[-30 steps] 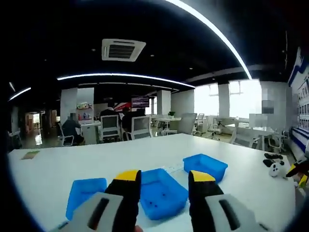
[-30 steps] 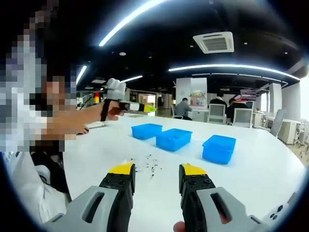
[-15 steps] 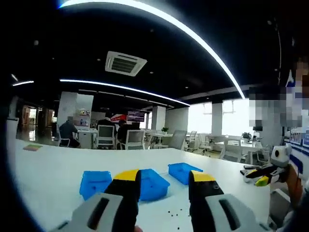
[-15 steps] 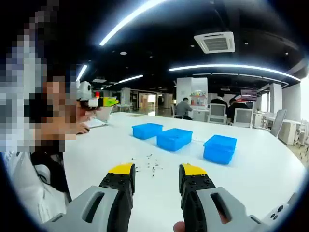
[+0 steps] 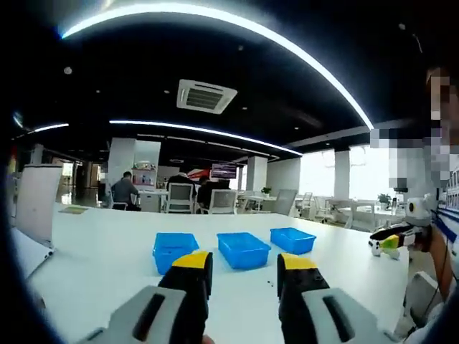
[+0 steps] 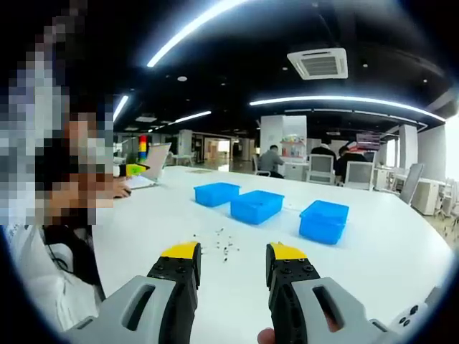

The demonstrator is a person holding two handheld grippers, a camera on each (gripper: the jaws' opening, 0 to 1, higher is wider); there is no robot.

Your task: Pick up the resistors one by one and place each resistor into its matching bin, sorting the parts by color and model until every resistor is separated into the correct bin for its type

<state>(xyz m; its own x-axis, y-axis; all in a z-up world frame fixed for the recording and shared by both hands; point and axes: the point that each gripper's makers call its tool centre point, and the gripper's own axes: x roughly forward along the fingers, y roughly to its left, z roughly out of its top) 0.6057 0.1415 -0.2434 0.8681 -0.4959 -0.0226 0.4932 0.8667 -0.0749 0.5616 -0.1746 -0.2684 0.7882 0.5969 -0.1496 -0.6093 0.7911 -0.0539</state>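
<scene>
Bright ceiling light strips [image 5: 237, 21] glare overhead; fisheye edges bend and blur.

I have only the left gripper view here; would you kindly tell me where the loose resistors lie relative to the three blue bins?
Observer: In the right gripper view, the resistors lie scattered on the white table, just short of the middle blue bin, on the camera's side.
Operator: Thank you. Is the right hand-held gripper holding one?
Observer: No. The right hand-held gripper is open, with nothing between its jaws, and the resistors lie beyond its tips.
</scene>
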